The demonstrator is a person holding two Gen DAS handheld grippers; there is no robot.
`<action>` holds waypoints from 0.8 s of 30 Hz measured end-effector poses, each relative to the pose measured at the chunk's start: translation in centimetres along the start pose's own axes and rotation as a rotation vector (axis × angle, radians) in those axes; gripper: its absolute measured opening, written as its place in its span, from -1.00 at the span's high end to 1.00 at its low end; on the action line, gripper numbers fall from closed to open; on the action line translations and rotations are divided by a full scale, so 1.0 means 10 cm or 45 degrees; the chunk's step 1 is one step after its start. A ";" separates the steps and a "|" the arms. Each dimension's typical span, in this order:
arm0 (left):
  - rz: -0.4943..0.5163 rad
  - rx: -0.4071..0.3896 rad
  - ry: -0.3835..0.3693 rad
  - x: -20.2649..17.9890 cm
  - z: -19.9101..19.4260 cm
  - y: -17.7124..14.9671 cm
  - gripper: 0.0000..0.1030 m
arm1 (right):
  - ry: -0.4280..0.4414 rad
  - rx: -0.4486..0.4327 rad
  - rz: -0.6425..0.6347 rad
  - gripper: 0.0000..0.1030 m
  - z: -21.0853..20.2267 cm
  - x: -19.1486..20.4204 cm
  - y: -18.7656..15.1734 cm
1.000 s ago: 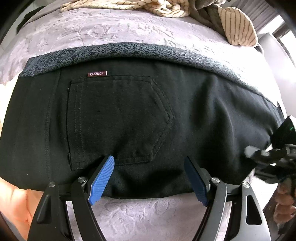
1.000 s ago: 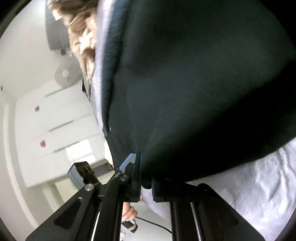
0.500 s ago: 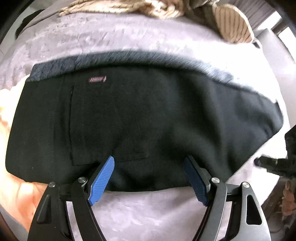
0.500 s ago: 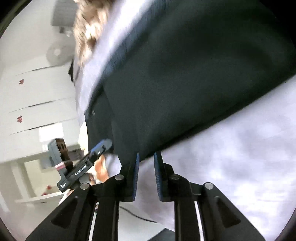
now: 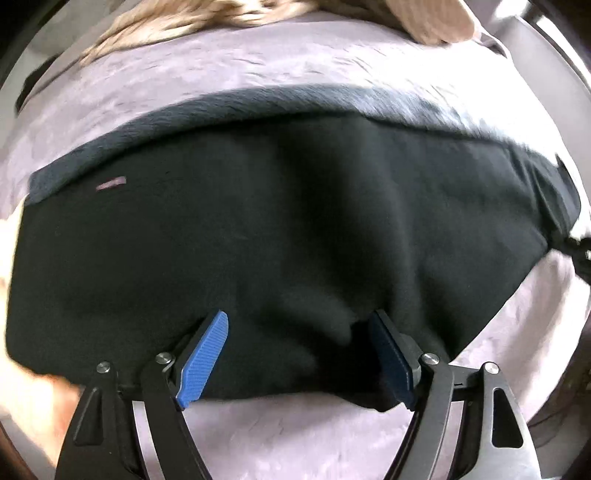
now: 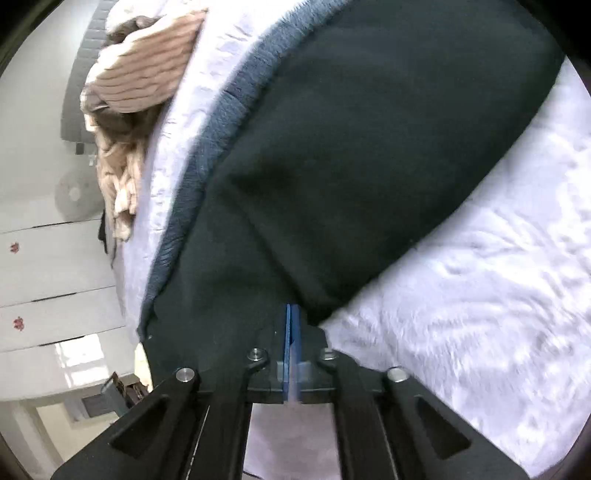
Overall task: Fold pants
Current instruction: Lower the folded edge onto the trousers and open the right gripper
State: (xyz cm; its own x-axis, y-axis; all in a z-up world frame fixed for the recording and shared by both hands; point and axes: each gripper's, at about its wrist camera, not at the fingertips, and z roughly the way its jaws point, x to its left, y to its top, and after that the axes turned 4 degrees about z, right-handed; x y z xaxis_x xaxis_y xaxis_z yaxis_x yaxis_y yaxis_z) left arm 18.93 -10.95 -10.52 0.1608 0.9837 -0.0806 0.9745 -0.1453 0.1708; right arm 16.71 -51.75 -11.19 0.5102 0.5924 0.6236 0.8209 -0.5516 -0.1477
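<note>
Left tool spread wide over black pants on bed; right tool pressed together at the fabric's edge.

Left wrist view is motion-blurred: the small label on the black pants is unreadable, pocket stitching lost. The pants' near edge is hidden behind the left tool. Striped clothes are cut off at the top edge. Right tool pads meet at the pants' edge; whether cloth is pinched is probably not decidable. The device lower left is too small to identify.
</note>
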 end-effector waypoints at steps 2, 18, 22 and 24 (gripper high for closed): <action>-0.024 -0.084 -0.038 0.03 -0.19 0.13 -0.54 | 0.024 0.001 -0.103 0.79 -0.05 0.20 -0.06; -0.244 -0.225 0.244 0.61 0.36 1.03 -0.54 | -0.015 0.098 -0.525 0.86 1.51 1.56 0.31; -0.331 -0.197 0.296 0.95 0.26 1.03 -0.54 | -0.070 -0.048 -0.405 0.83 1.18 1.31 0.58; -0.307 -0.198 0.314 0.99 0.10 0.92 -0.54 | -0.060 -0.075 -0.337 0.75 0.96 1.21 0.68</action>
State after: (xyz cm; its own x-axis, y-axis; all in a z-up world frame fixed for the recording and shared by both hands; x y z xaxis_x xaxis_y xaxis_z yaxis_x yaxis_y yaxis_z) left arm 29.67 -2.67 -10.71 -0.1315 0.9864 0.0985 0.9415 0.0931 0.3240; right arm 30.95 -42.69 -12.06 0.2925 0.7464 0.5977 0.9116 -0.4065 0.0615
